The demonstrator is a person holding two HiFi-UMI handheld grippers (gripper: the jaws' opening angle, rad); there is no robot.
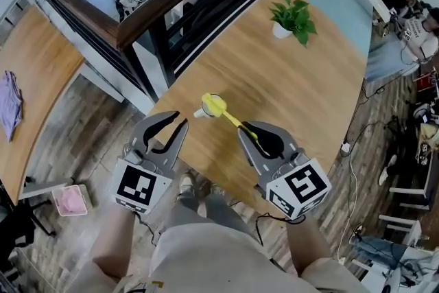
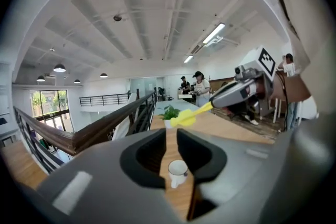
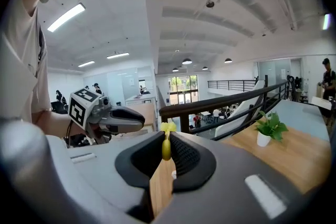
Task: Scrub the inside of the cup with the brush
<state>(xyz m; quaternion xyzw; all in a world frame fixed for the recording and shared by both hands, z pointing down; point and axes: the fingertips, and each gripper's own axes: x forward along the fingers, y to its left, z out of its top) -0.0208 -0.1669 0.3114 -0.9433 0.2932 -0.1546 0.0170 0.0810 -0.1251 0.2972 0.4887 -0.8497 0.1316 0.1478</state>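
A small white cup stands on the wooden table near its front corner. The yellow brush has its head over the cup's mouth, and its handle slants back into my right gripper, which is shut on it. In the right gripper view the handle sits pinched between the pads. My left gripper is open just left of the cup, with nothing between its fingers. In the left gripper view the cup shows through the gap ahead of the jaws, with the brush above it.
A potted plant stands at the table's far side. A dark stair railing runs along the table's left edge, with a drop to a lower floor beyond. The person's legs are below the table's front corner. People sit at desks far right.
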